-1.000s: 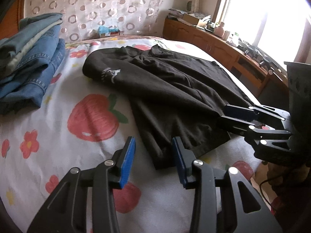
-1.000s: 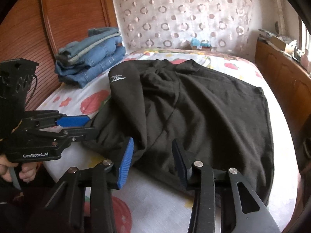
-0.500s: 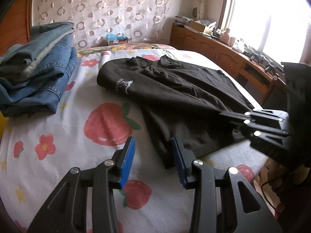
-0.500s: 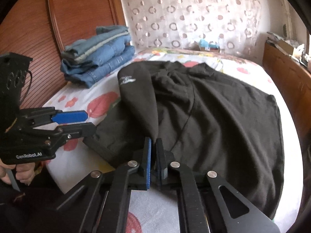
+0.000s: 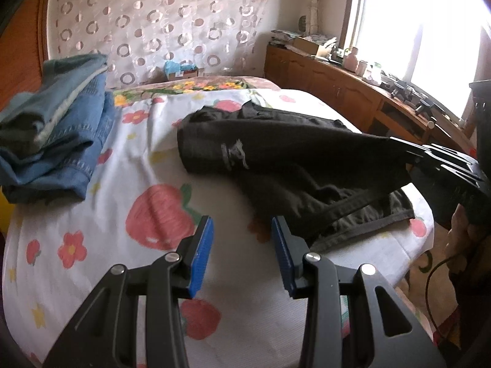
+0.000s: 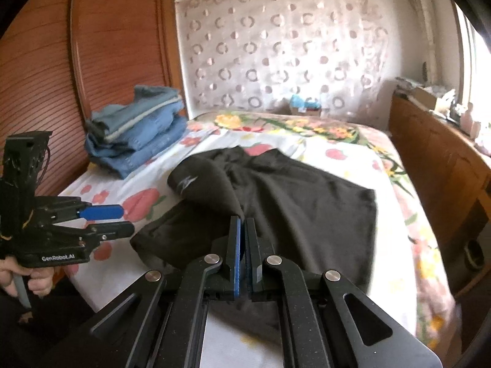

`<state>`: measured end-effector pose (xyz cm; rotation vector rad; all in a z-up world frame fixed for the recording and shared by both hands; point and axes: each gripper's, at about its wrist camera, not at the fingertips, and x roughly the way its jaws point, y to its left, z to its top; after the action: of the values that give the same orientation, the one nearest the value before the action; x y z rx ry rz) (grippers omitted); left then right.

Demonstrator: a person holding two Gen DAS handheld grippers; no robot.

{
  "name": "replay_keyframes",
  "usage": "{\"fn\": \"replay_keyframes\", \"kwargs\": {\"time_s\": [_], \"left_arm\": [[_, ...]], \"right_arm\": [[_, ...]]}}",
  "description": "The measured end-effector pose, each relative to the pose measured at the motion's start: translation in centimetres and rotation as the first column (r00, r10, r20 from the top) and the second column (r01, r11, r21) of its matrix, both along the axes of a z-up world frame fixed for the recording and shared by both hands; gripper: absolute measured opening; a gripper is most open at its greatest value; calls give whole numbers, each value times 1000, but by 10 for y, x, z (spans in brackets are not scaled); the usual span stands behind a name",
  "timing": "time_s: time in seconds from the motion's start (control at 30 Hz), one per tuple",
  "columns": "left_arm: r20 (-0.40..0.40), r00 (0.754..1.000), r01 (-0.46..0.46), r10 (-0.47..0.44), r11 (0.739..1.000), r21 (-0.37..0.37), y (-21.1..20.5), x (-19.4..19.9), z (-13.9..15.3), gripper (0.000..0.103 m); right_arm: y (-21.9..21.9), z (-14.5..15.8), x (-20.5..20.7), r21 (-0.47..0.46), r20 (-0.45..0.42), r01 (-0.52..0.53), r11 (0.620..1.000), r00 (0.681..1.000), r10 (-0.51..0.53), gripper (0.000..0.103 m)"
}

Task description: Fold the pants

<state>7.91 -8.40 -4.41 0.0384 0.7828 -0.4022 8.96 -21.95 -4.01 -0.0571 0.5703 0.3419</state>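
Left wrist view: the left gripper (image 5: 242,242) hangs over the fruit-and-flower bedsheet (image 5: 107,224) with its blue pads (image 5: 201,257) standing apart and nothing between them, so it is released. Just beyond its right pad lies the hem of the black pants (image 5: 291,165), spread across the middle of the bed, a small white logo (image 5: 234,155) on the upper layer. At the right edge the right gripper (image 5: 408,153) comes in from the side with its tips together on a fold of the black cloth, which rises off the bed in a taut ridge toward those tips. Part of a hand (image 5: 463,233) shows below that gripper. A stack of folded blue jeans (image 5: 58,141) sits on the sheet to the left, well apart from the pants. A wooden sideboard (image 5: 337,92) crowded with small items runs under the bright window (image 5: 423,24).

Right wrist view: the right gripper (image 6: 244,224) is clenched, its jaws having just been closing, and black fabric of the pants (image 6: 307,214) is pinched between the pads, with the logo-bearing fold running up to them. The rest of the garment lies flat on the bedsheet (image 6: 389,245) beyond. The left gripper (image 6: 121,219) is at the left, jaws parted, over the sheet beside the pants' near corner, with a hand (image 6: 18,279) on its handle. The folded jeans (image 6: 138,128) rest against the reddish wooden headboard (image 6: 92,61).
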Motion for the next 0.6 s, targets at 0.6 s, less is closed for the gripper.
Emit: {"fn": "replay_keyframes", "kwargs": {"time_s": [0.6], "left_arm": [[-31, 998, 62, -60, 996, 58, -37, 12, -12, 38]], "right_arm": [[-44, -19, -7, 31, -45, 52, 998, 998, -50, 18]]}}
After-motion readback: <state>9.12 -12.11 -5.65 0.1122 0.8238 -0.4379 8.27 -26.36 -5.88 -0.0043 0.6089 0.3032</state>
